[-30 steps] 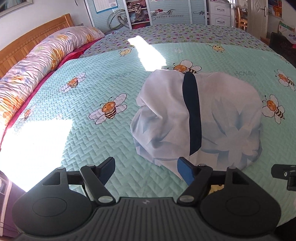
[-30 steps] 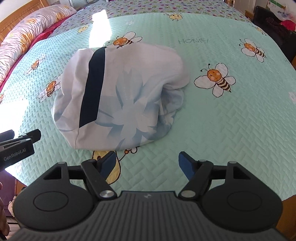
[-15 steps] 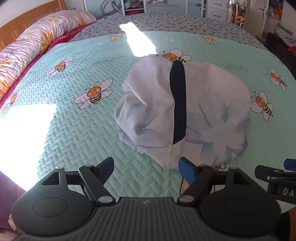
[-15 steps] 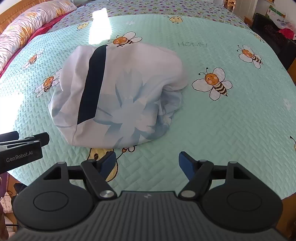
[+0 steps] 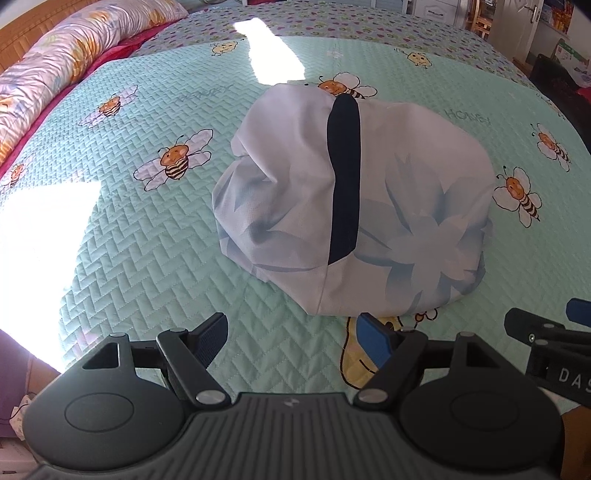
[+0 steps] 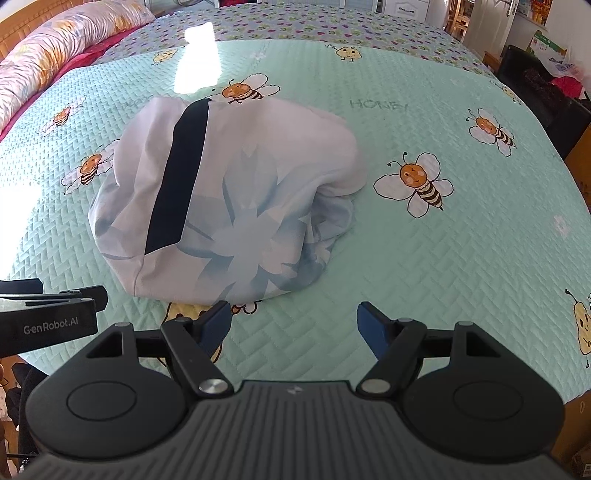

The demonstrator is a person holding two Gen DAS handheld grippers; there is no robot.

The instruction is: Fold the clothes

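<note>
A folded white garment [image 5: 354,206] with pale blue flower print and a dark navy stripe [image 5: 343,177] lies on the bed. It also shows in the right wrist view [image 6: 229,199]. My left gripper [image 5: 293,332] is open and empty, just short of the garment's near edge. My right gripper [image 6: 293,323] is open and empty, near the garment's near right edge; its left fingertip [image 6: 216,323] sits close to the cloth. Each gripper shows at the edge of the other's view.
The bed has a mint quilted cover [image 5: 147,240] with bee prints. A floral bolster pillow [image 5: 62,62] and wooden headboard lie at the far left. Furniture and a door [image 6: 517,22] stand beyond the bed at the right. Bright sun patches fall on the cover.
Both grippers have moved a little nearer to the garment and tilted down. The garment has not moved. Both stay open.
</note>
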